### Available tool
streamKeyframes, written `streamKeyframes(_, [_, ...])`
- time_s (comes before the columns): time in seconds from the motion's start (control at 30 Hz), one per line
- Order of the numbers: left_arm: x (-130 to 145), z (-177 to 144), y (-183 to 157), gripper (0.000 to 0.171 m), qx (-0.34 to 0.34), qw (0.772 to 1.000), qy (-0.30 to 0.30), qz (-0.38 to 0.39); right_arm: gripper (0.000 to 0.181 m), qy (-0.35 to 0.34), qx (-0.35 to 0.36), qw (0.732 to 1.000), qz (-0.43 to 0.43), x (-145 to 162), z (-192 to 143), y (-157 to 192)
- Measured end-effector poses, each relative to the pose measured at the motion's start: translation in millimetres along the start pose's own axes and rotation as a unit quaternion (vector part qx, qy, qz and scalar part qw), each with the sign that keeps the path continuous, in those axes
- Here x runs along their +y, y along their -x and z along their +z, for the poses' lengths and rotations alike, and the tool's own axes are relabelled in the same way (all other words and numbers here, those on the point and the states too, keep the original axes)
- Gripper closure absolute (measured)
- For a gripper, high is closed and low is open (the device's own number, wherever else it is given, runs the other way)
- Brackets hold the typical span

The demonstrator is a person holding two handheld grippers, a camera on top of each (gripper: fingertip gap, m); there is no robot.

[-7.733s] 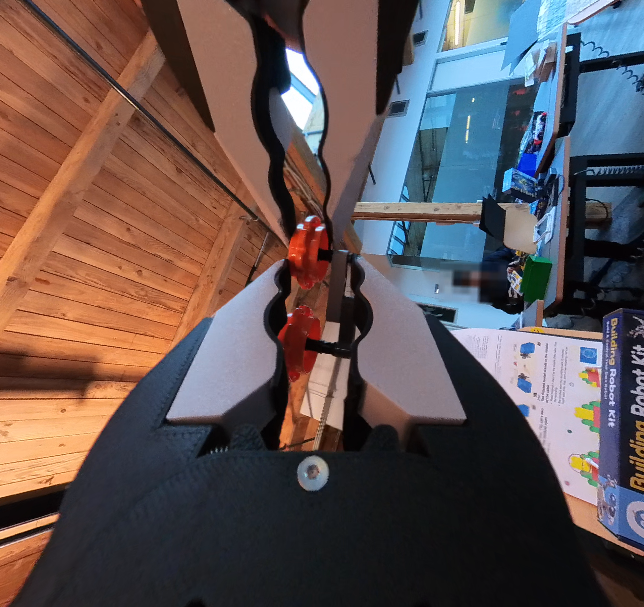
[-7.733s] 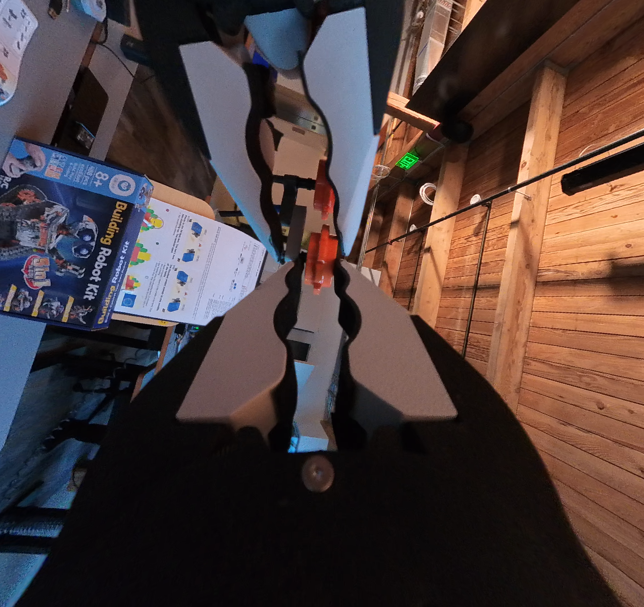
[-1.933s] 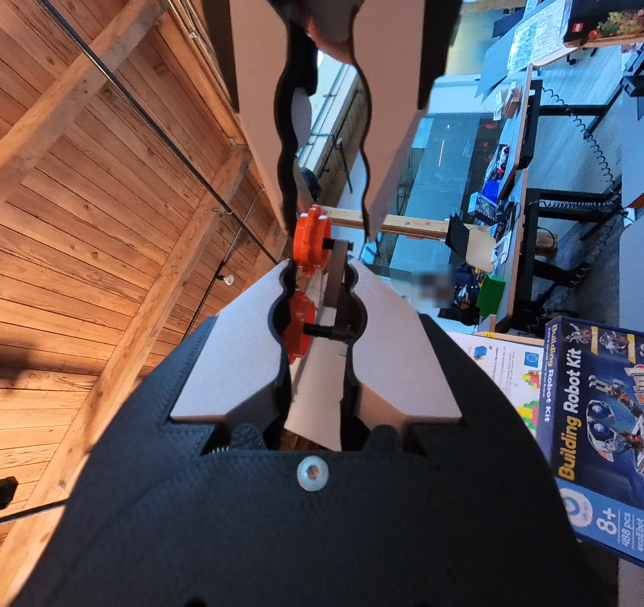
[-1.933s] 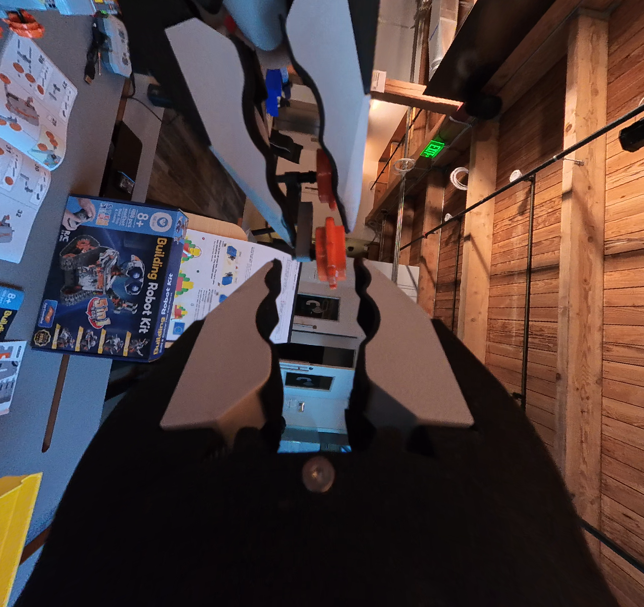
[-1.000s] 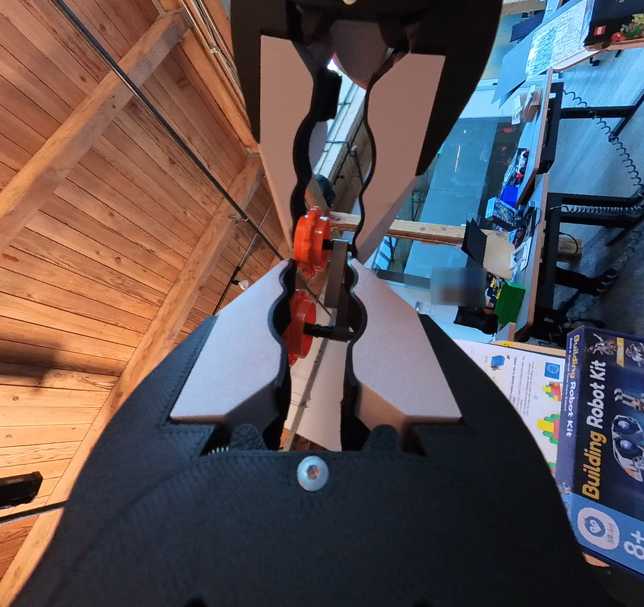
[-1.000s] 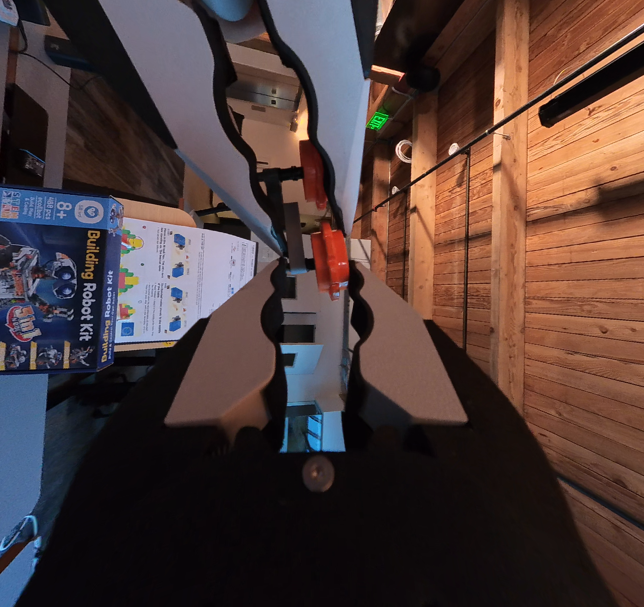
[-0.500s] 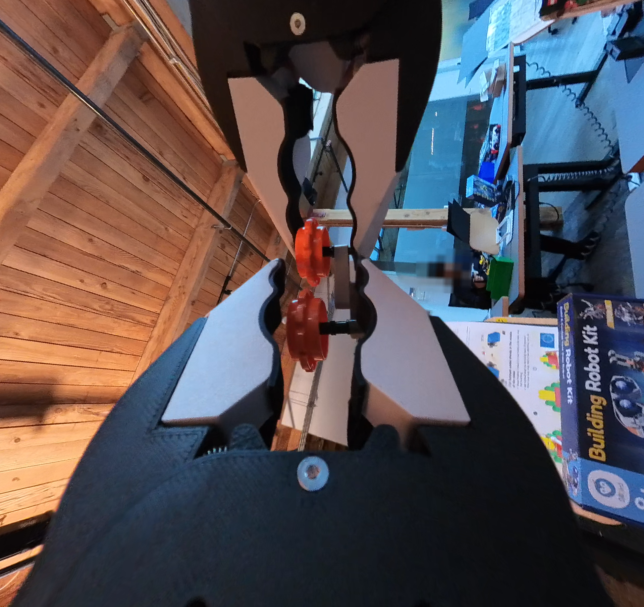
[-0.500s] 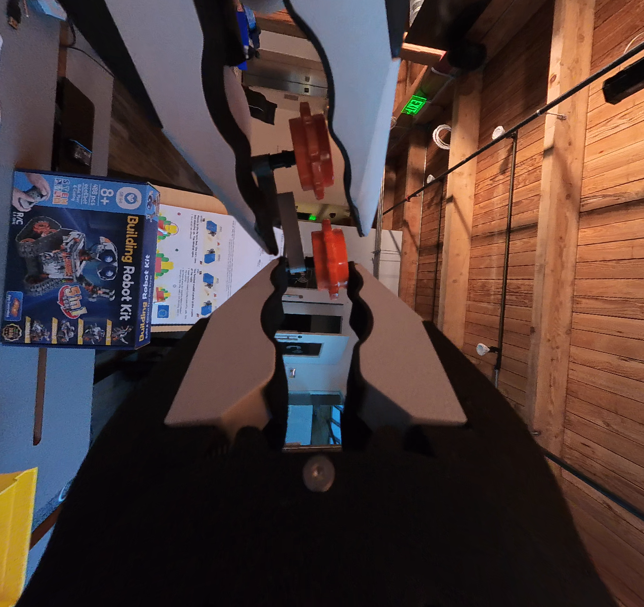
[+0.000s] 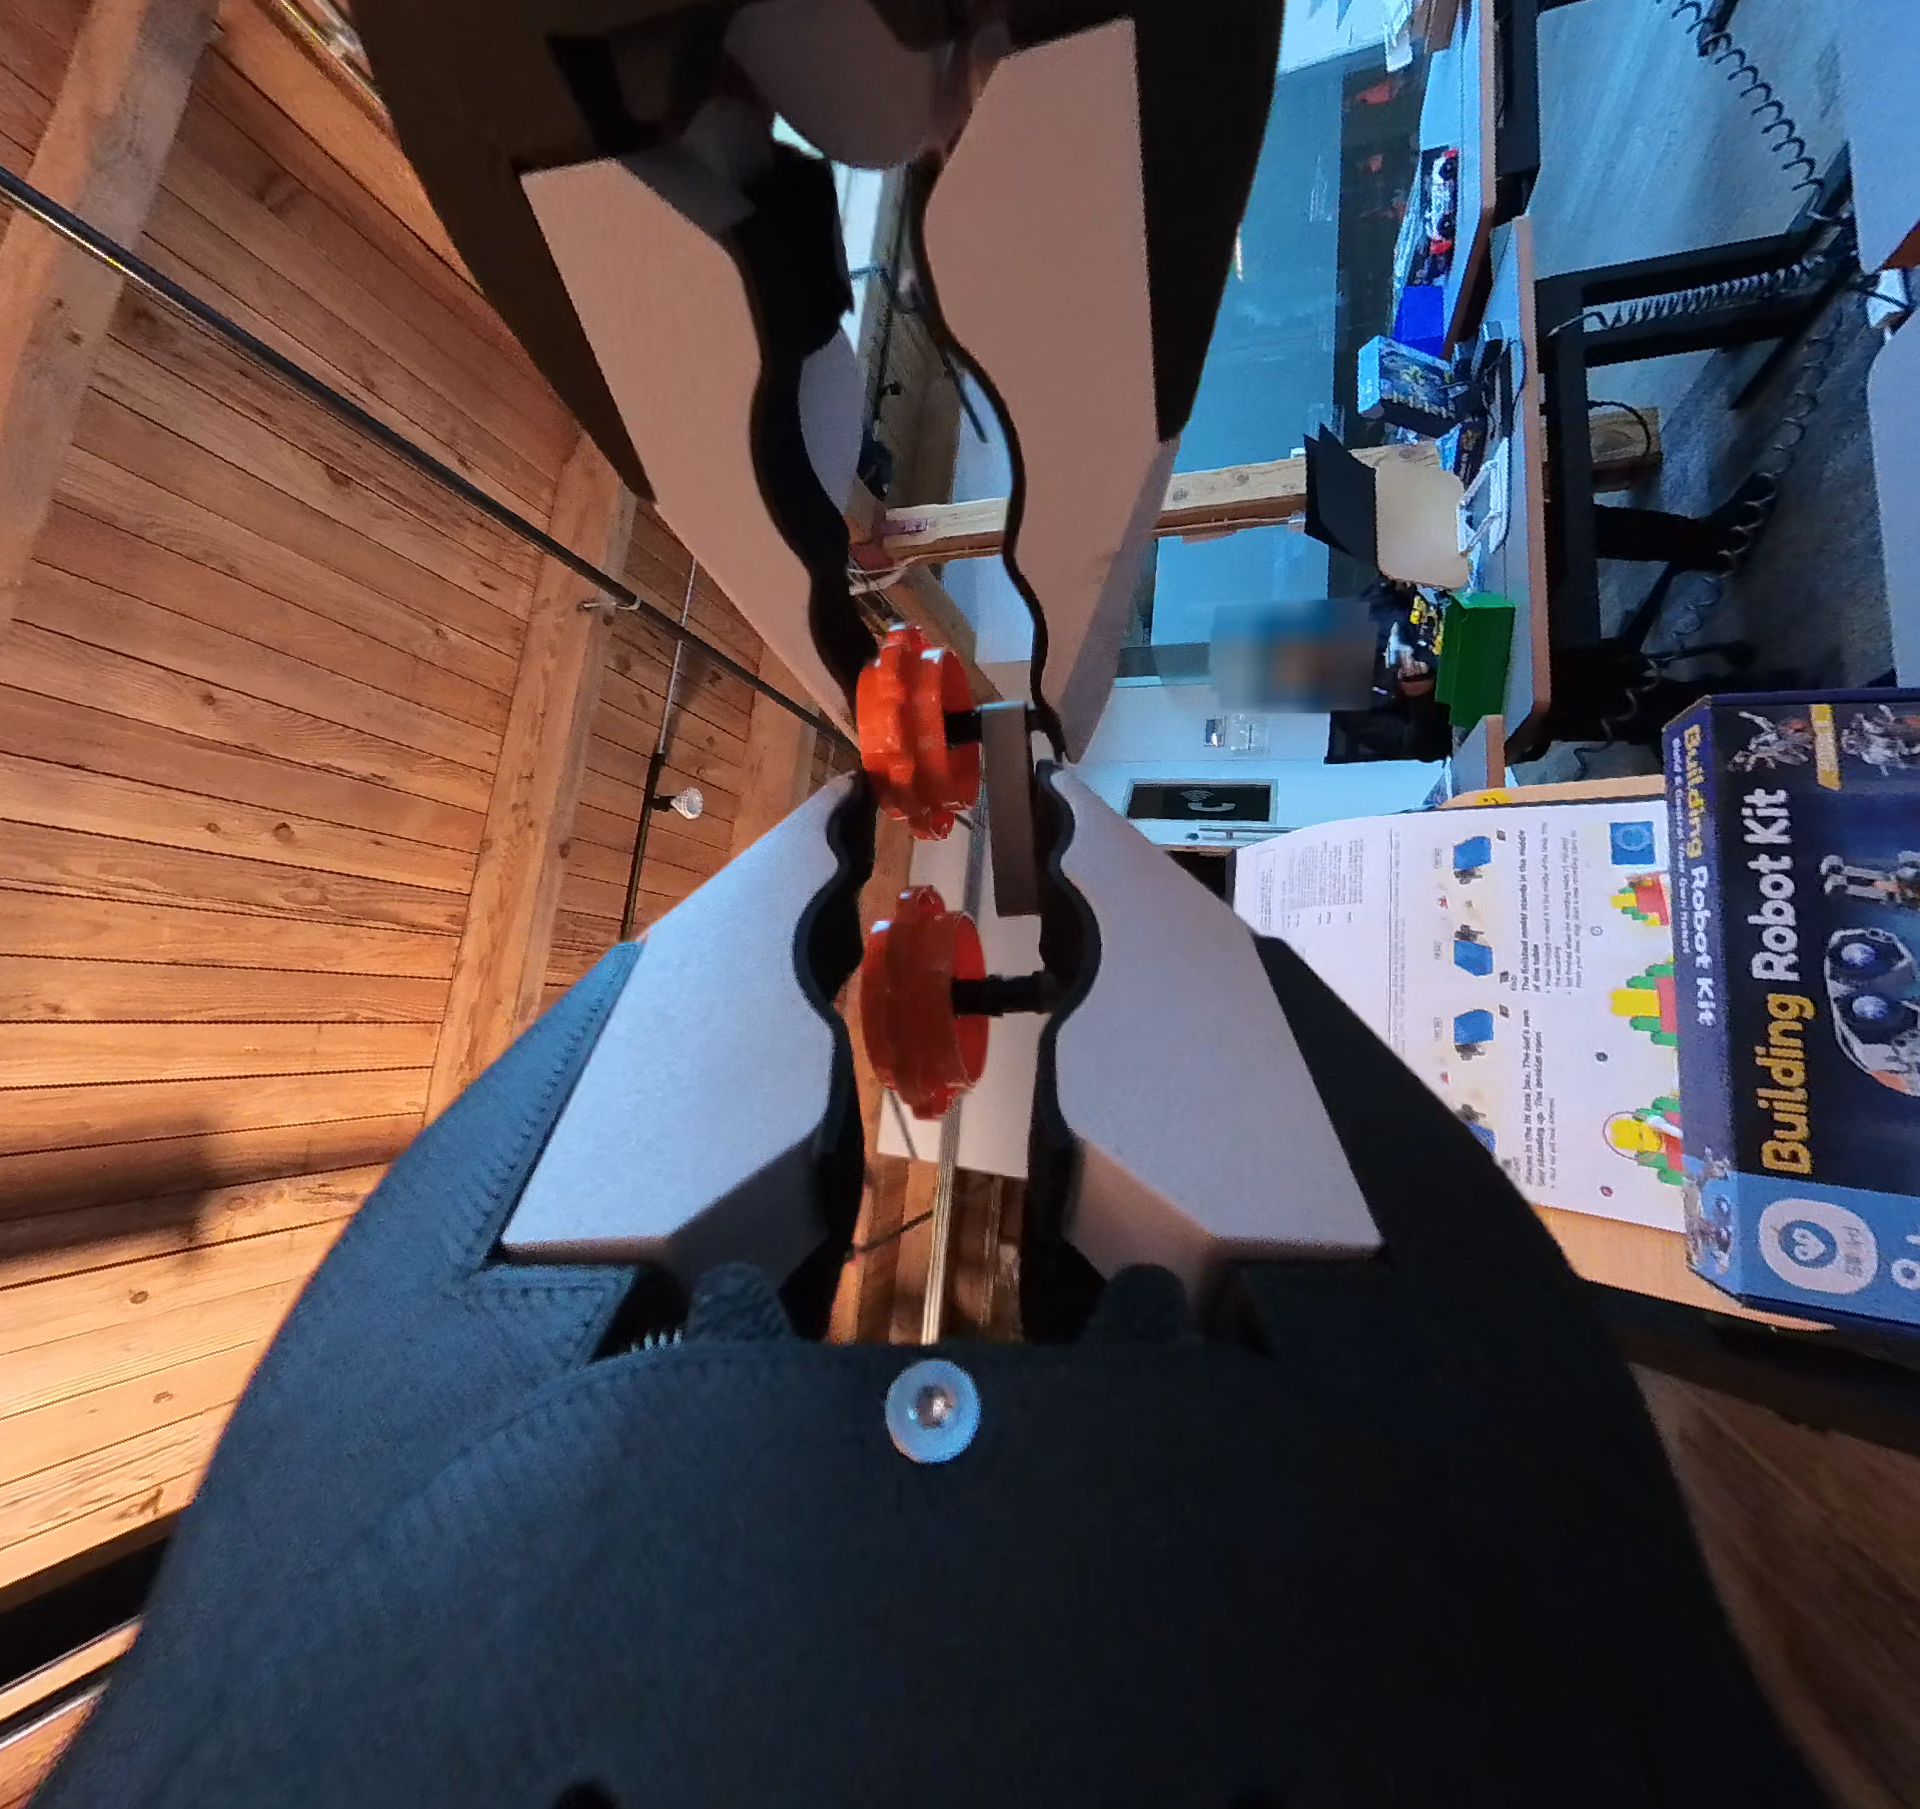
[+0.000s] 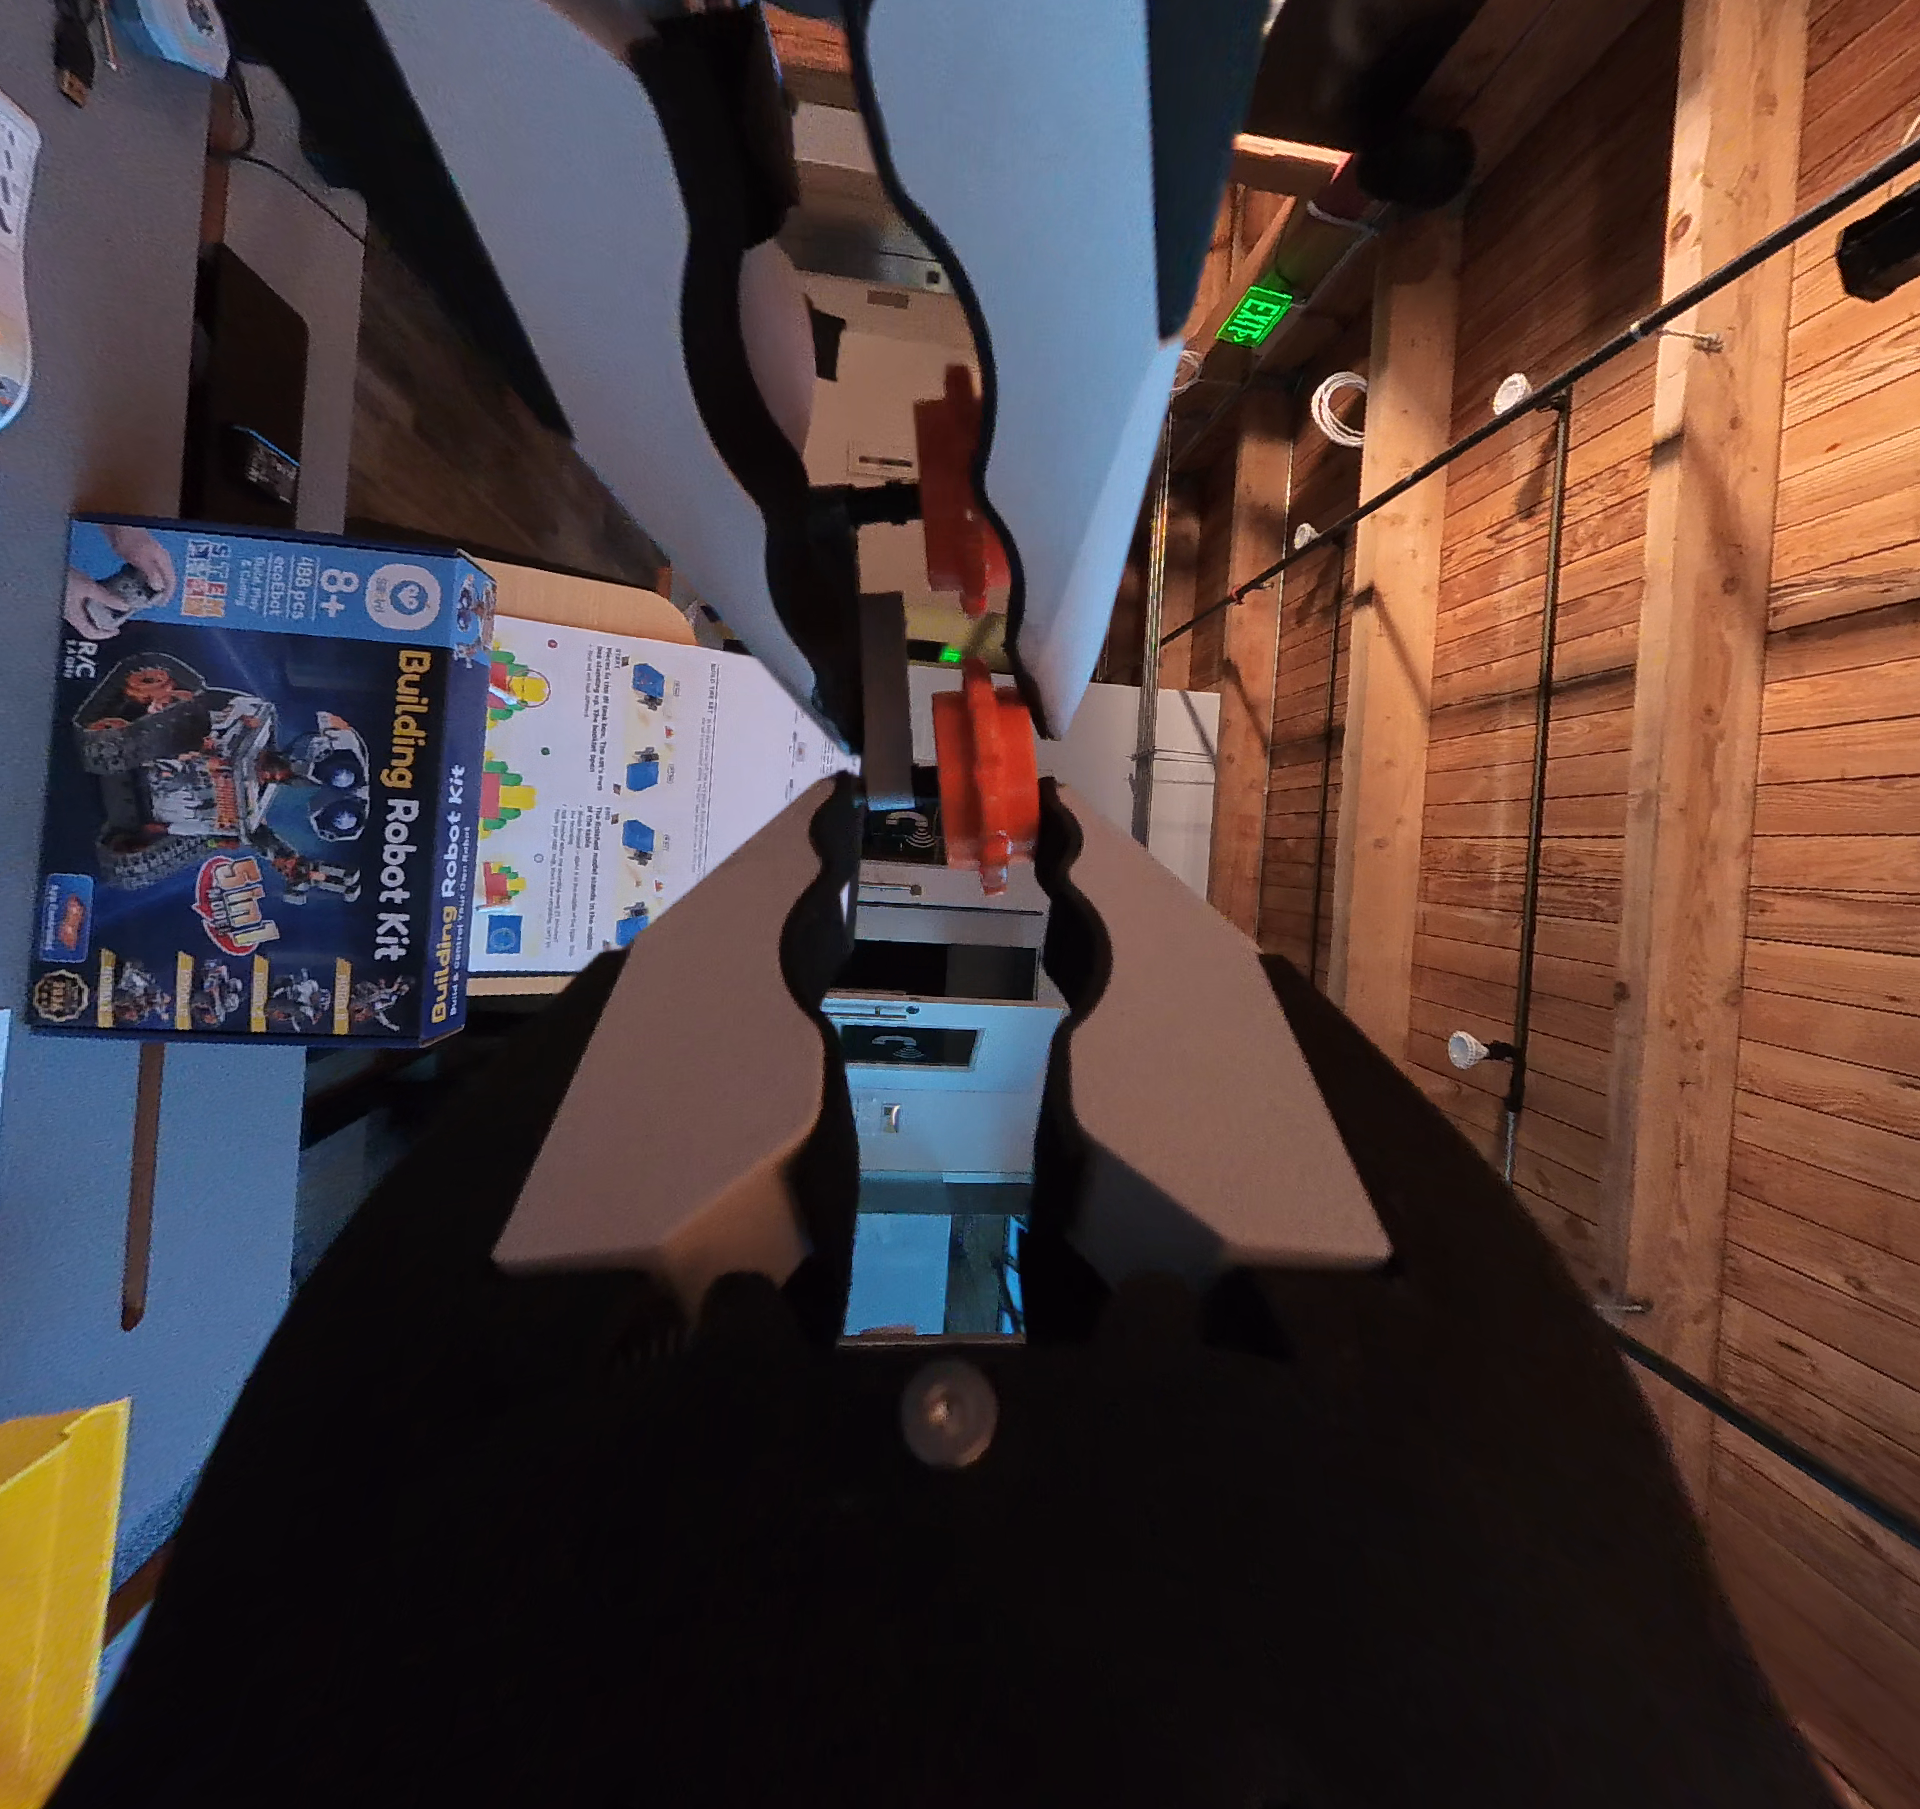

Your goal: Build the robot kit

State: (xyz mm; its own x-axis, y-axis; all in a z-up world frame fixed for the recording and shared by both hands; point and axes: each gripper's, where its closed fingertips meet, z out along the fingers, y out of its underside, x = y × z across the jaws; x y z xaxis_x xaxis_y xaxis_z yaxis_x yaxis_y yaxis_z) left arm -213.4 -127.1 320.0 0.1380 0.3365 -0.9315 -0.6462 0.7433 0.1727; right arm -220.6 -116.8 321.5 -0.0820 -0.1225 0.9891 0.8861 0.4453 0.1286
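Note:
A small assembly hangs between my two grippers: a grey beam with two orange gears on black axles. My left gripper is shut on it, with the lower gear and its axle between the fingers. My right gripper comes in from above, tip to tip with the left. Its fingertips close on the upper gear and the beam. In the right wrist view my right gripper pinches that gear and the beam. My left gripper holds the far gear.
A blue kit box and a printed instruction sheet lie on the table. A yellow bin stands at the edge. A wood-plank wall fills one side. A person sits at distant desks. Left and right tips are no more than a few centimetres apart.
About two seconds ago my right gripper's fingers stood wider apart; they have since narrowed onto the gear and beam. Both grippers have shifted slightly while holding the assembly.

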Motion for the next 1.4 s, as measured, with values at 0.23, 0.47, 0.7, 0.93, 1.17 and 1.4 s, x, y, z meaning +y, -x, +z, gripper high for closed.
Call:
streamKeyframes(0.23, [4, -1, 1, 0.146, 0.011, 1.000, 0.003, -0.019, 0.150, -0.011, 0.011, 1.000, -0.015, -4, -2, -1])
streamKeyframes(0.47, [3, -1, 4, 0.147, 0.021, 0.998, -0.001, -0.052, 0.149, -0.005, 0.038, 0.999, -0.022, -5, 0, -6])
streamKeyframes(0.7, [2, -4, 2, 0.146, 0.028, 0.997, -0.007, -0.067, 0.145, 0.008, 0.049, 0.998, -0.034, 1, 4, -4])
streamKeyframes(0.93, [-5, -6, 1, 0.146, 0.031, 0.996, -0.024, -0.078, 0.146, 0.011, 0.054, 0.998, -0.033, 0, 5, -4])
streamKeyframes(1.17, [-2, -7, -1, 0.146, 0.033, 0.997, -0.018, -0.074, 0.147, 0.001, 0.043, 0.999, -0.010, -2, 3, -1])
streamKeyframes(1.4, [2, -7, -4, 0.146, 0.035, 0.997, -0.013, -0.072, 0.147, -0.018, 0.025, 0.999, 0.028, -6, 0, 3])
